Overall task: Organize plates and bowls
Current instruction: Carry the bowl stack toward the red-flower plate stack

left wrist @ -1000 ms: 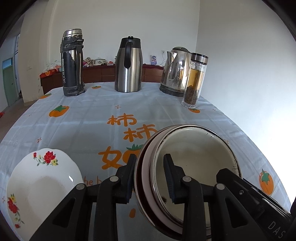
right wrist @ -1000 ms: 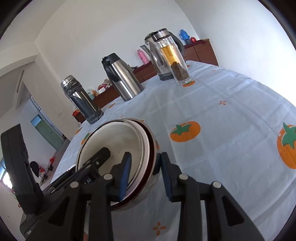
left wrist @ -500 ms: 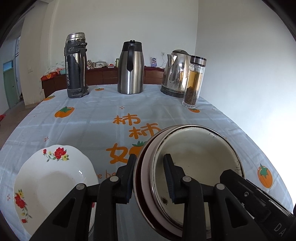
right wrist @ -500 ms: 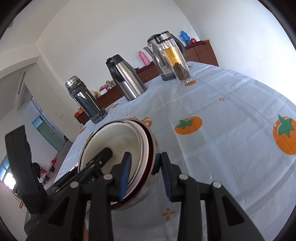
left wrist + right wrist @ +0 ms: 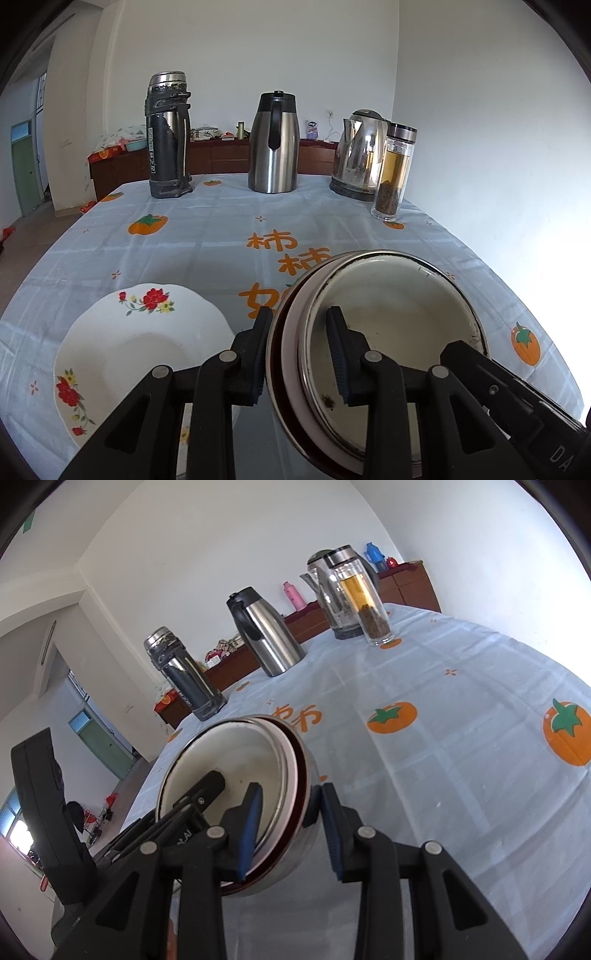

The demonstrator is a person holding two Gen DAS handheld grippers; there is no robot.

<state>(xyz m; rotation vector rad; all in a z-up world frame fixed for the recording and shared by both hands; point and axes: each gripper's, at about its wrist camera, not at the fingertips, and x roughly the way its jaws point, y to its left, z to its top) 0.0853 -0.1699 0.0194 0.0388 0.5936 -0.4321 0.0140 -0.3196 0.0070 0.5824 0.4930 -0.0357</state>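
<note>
Your left claw [image 5: 297, 354] grips the near left rim of a stack of bowls [image 5: 391, 332]: one finger lies outside the wall, the other inside the cream-coloured hollow, so the jaws stand narrowly apart with the rim clamped between the blue pads. Your right claw [image 5: 288, 830] holds the opposite rim of the same stack in the same manner, inner finger in the hollow, outer finger against the metal wall. The stack comprises a cream-lined bowl with a metal rim nested in a dark red one, and the right wrist view shows a steel outer shell beneath. It is tilted, its mouth facing toward you, and whether its base touches the surface [image 5: 207, 254] you cannot tell.

To the left of the stack, on the pale blue cloth printed with orange fruit and orange characters, lies a white plate [image 5: 122, 354] with red flowers on its scalloped edge; your left claw's outer finger overlaps its right edge in the picture.

Along the far edge of the surface, well apart from the stack, stand, from left to right: a dark, worn flask [image 5: 168, 136], a steel jug [image 5: 275, 144] with a black handle, a steel kettle [image 5: 356, 155], and just in front of the kettle a glass bottle [image 5: 393, 173] holding amber liquid over dark leaves. Behind them a dark wooden sideboard [image 5: 221, 158] runs along the white wall.
</note>
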